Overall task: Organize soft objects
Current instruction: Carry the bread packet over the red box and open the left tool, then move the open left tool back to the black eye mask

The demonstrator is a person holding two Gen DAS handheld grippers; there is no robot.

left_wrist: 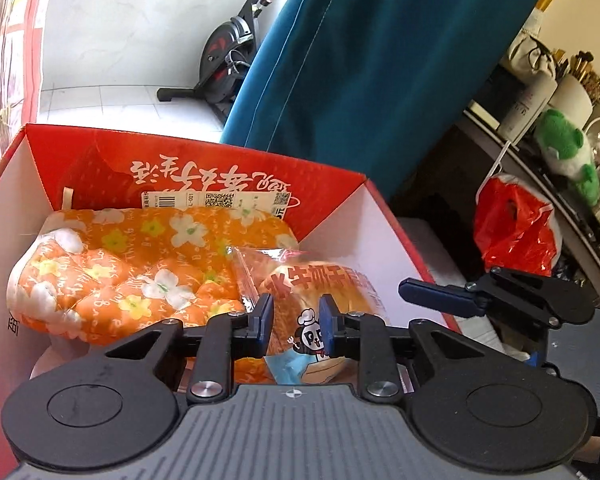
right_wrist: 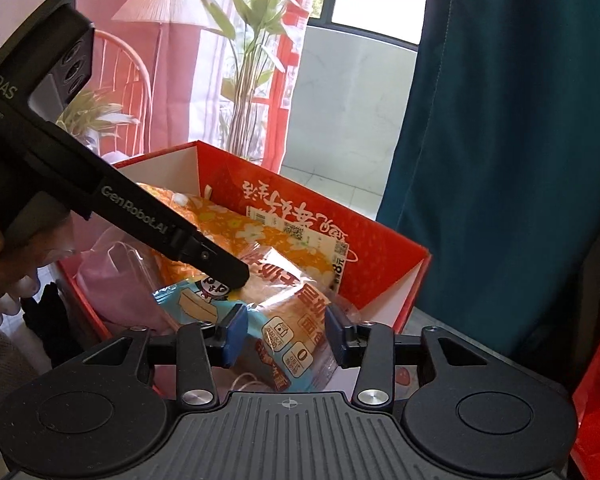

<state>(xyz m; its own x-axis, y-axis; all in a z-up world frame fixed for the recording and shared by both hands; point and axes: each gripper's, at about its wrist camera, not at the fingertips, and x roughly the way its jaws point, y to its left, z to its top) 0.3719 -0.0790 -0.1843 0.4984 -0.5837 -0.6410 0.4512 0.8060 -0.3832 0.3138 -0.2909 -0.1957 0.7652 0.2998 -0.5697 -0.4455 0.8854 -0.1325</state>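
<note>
An open red cardboard box holds an orange floral cushion. On top of the cushion, at the box's near right side, lies a bagged loaf of bread with a chef cartoon on its clear wrapper. My left gripper is shut on the near part of this bread package; in the right wrist view its tip presses on the wrapper from the upper left. My right gripper is shut on the package's other end and reaches in from the right.
A pink item in clear plastic lies in the box's near left corner. A teal curtain hangs right behind the box. To the right are a red plastic bag and a shelf with a green plush frog. An exercise bike stands farther back.
</note>
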